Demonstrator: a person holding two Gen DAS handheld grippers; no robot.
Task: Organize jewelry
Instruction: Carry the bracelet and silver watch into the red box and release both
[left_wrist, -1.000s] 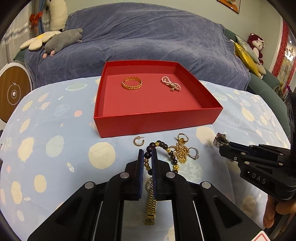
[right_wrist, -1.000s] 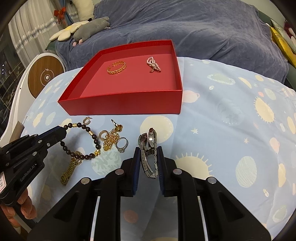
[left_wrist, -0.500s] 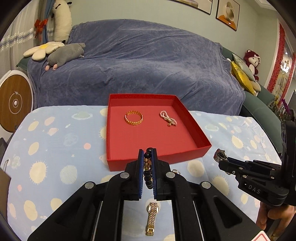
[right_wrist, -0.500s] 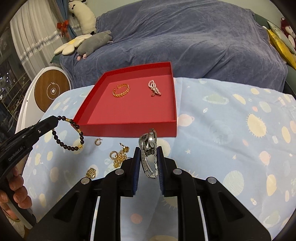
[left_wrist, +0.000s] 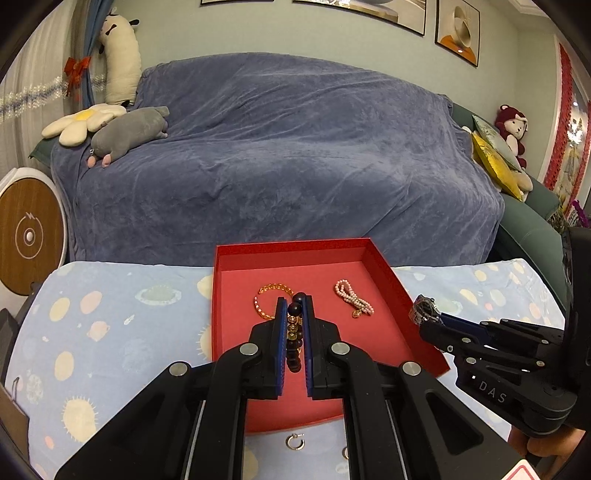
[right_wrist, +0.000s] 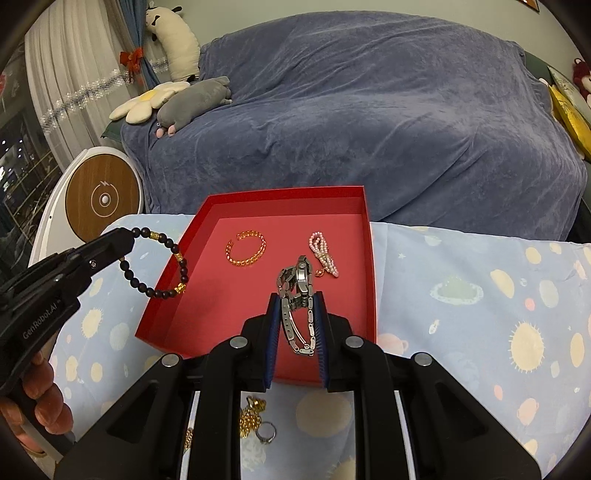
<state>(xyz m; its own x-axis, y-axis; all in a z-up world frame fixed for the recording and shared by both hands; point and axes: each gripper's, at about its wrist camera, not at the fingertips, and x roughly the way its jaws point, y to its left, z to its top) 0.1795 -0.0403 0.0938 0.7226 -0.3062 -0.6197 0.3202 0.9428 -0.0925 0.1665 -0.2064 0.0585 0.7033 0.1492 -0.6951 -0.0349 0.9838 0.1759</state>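
Note:
My left gripper (left_wrist: 294, 308) is shut on a dark bead bracelet (left_wrist: 294, 334) and holds it in the air over the red tray (left_wrist: 288, 247); in the right wrist view the bracelet (right_wrist: 155, 264) hangs above the tray's left wall (right_wrist: 168, 280). My right gripper (right_wrist: 296, 301) is shut on a silver watch (right_wrist: 297, 291) above the tray's right half; it also shows in the left wrist view (left_wrist: 424, 312). A gold bracelet (right_wrist: 246, 248) and a pink pearl bracelet (right_wrist: 324, 254) lie in the tray.
Loose pieces lie on the blue cloth in front of the tray: a gold chain (right_wrist: 251, 417), a ring (right_wrist: 266, 432) and a hoop earring (left_wrist: 295, 441). A sofa under a blue cover (left_wrist: 280, 147) stands behind the table.
Both grippers have lifted their pieces off the cloth and moved forward over the red tray. The bead bracelet now hangs free in the air.

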